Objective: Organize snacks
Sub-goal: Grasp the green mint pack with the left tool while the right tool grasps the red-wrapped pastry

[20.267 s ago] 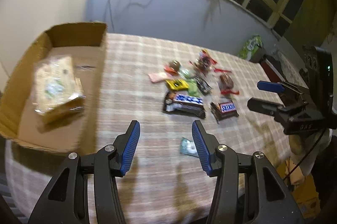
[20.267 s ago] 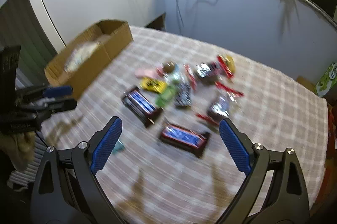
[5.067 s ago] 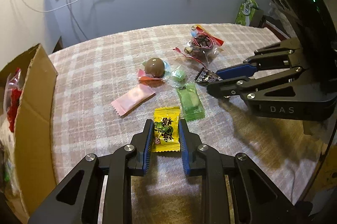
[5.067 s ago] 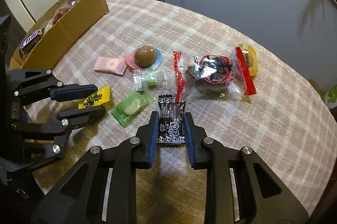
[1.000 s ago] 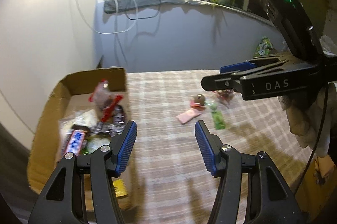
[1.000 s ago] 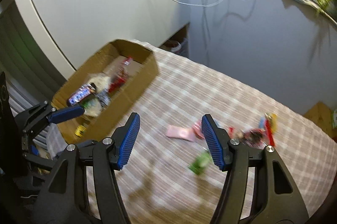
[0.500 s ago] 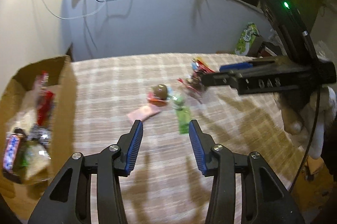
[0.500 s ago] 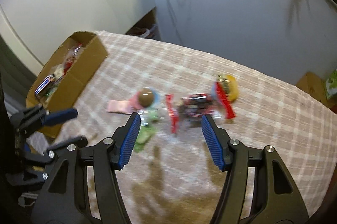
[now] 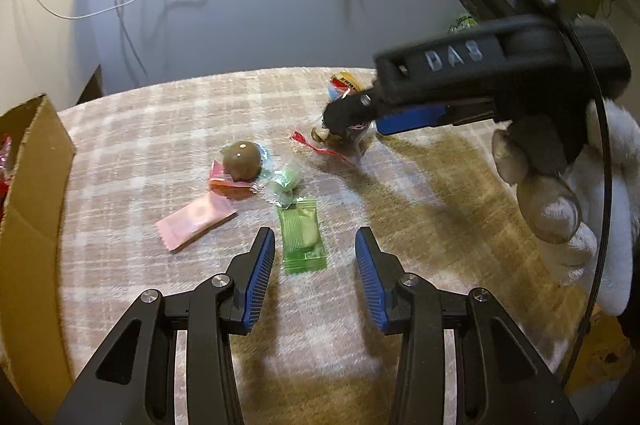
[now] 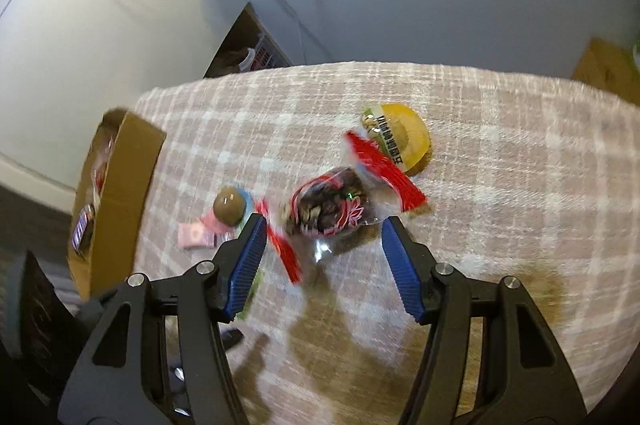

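My left gripper (image 9: 315, 265) is open and empty, its fingers on either side of the near end of a green candy packet (image 9: 301, 240) on the checked tablecloth. Beyond lie a pink packet (image 9: 195, 221), a brown chocolate ball (image 9: 241, 161) and a small green candy (image 9: 285, 181). My right gripper (image 10: 322, 247) is open and empty, low over a clear bag of dark snacks (image 10: 329, 209) with red ends. A yellow round snack (image 10: 400, 137) lies behind the bag. The cardboard box (image 10: 120, 185) with snacks inside stands at the left.
The box wall (image 9: 32, 185) is close on the left in the left wrist view. The right gripper's body (image 9: 480, 81) and the gloved hand (image 9: 560, 185) fill the right side. A grey wall rises beyond the table's far edge.
Both grippers have swung from the box back to the loose snacks and come down. The left now frames the green packet, the right the clear snack bag.
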{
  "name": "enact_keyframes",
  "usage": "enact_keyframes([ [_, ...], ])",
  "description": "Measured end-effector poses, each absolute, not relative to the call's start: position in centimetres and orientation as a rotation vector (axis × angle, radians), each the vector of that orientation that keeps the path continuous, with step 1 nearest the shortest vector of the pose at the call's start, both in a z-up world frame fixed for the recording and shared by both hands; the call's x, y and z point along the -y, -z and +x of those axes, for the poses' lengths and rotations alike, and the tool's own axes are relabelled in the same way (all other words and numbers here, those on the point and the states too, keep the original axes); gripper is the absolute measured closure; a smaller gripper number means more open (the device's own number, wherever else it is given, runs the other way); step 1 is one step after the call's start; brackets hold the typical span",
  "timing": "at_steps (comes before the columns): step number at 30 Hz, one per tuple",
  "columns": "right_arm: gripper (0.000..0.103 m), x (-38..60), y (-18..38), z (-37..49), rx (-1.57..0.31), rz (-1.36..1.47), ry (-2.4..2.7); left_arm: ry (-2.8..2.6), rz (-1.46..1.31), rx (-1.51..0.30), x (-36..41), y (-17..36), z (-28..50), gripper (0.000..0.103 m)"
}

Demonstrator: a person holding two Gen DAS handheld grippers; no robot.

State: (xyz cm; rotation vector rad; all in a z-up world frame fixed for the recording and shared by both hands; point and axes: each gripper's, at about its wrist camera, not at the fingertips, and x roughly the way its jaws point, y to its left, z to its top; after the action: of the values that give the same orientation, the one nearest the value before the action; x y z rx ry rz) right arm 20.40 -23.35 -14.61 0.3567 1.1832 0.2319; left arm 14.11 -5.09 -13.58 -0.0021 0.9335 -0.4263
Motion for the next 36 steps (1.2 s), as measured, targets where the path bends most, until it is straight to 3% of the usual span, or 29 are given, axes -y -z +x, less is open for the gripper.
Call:
enact_keyframes([
  [7, 0.041, 22.9, 15.2, 22.0, -1.216, 0.359, -0.170, 0.436, 0.004, -0.947, 5.4, 14.4, 15.1, 0.062],
  [15, 0.041, 20.2, 15.3, 22.6, -1.227, 0.210, -0.150, 0.424, 0.036, -0.938, 5.7, 14.5, 15.6, 0.075],
  [17, 0.044, 19.8, 15.4, 22.5, -1.225, 0.172, -0.143, 0.418, 0.052, -0.933, 6.0, 14.6, 15.6, 0.081],
  [24, 0.064, 19.7, 15.2, 22.1, -1.230, 0.154, -0.156, 0.409, 0.097, -0.915, 7.0, 14.6, 15.2, 0.084],
  [36, 0.068, 20.5, 14.1, 20.3, -1.203, 0.199, -0.188, 0.414, 0.055, -0.899, 5.3, 13.7, 13.3, 0.084],
])
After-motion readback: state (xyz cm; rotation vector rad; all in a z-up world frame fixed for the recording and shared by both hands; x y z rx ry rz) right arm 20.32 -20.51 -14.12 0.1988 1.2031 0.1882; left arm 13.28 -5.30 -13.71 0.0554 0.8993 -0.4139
